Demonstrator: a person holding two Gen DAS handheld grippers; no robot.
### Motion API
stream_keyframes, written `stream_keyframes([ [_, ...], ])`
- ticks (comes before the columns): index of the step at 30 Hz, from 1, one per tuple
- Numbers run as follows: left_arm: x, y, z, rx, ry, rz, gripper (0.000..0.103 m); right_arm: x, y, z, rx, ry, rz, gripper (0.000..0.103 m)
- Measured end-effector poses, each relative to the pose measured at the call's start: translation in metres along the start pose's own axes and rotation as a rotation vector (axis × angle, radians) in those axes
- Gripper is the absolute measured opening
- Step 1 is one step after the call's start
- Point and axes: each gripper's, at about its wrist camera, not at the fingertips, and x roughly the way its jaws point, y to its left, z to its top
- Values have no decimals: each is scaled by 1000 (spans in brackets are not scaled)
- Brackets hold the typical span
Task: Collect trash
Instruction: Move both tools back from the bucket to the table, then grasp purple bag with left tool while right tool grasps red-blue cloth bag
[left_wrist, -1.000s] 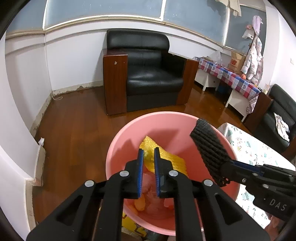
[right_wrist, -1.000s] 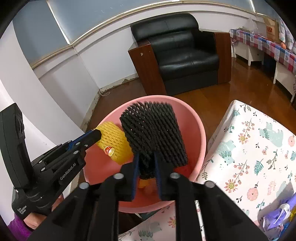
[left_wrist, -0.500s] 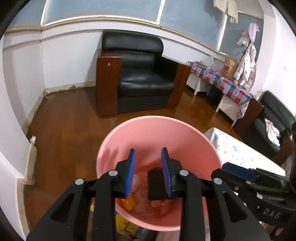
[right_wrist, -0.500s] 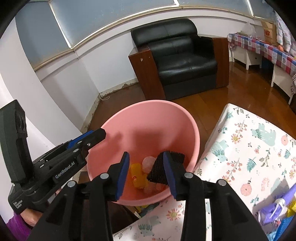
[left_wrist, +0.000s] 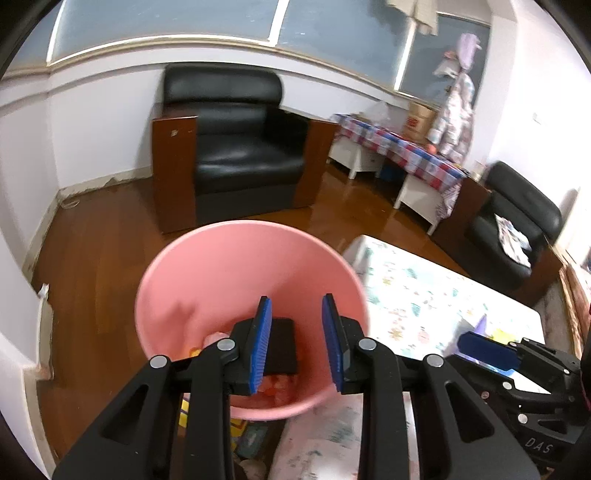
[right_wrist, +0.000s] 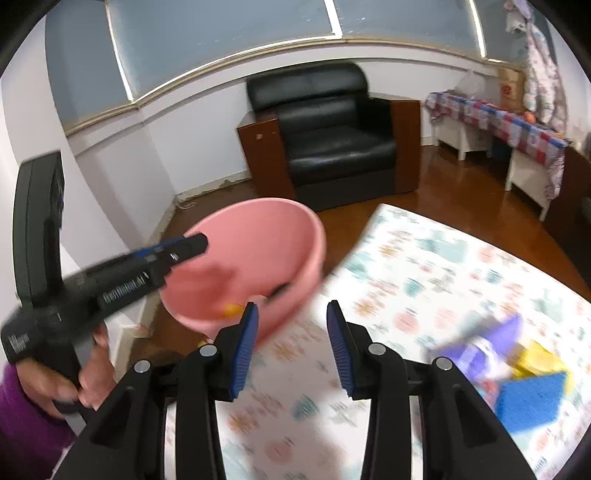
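A pink bin (left_wrist: 221, 266) stands on the floor beside the table; it also shows in the right wrist view (right_wrist: 258, 236). A black foam net (left_wrist: 282, 347) lies inside it with orange and pink scraps. My left gripper (left_wrist: 297, 347) is open and empty above the bin's near rim. My right gripper (right_wrist: 291, 347) is open and empty over the floral tablecloth (right_wrist: 424, 280). Purple, yellow and blue trash (right_wrist: 517, 362) lies blurred on the cloth at the right. The left gripper shows in the right wrist view (right_wrist: 199, 242) over the bin.
A black armchair (left_wrist: 229, 155) with wooden sides stands against the far wall. A checked-cloth table (left_wrist: 399, 151) and a second black chair (left_wrist: 517, 229) are at the right. Wooden floor surrounds the bin. Packets lie under the bin's near side (left_wrist: 243, 432).
Both grippers opened: the yellow net and the black net dropped into the bin. The right gripper then swung right, away from the bin and over the table. The left opened wider.
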Motion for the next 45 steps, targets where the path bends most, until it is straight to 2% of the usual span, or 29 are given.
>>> stream_keyframes([
  [4, 1, -20, -6, 0, 40, -60, 28, -28, -26, -28, 52, -7, -65, 38],
  [11, 4, -61, -28, 48, 90, -113, 28, -64, -61, -74, 176, -25, -127, 38],
  [19, 8, -89, -55, 91, 141, -145, 28, -88, -84, -104, 297, -14, -113, 38],
  [21, 10, -92, -59, 93, 152, -142, 28, -88, -82, -104, 308, -15, -116, 40],
  [23, 11, -97, -64, 103, 163, -137, 28, -91, -82, -106, 316, -20, -125, 52],
  [26, 13, -104, -72, 120, 178, -131, 28, -98, -82, -108, 309, -42, -146, 58],
  [34, 14, -119, -81, 166, 198, -124, 28, -108, -74, -105, 284, -85, -111, 66],
  [42, 15, -124, -87, 180, 220, -110, 28, -107, -83, -105, 288, -69, -115, 65],
  [45, 16, -125, -88, 183, 231, -106, 28, -103, -97, -107, 327, -47, -121, 58],
])
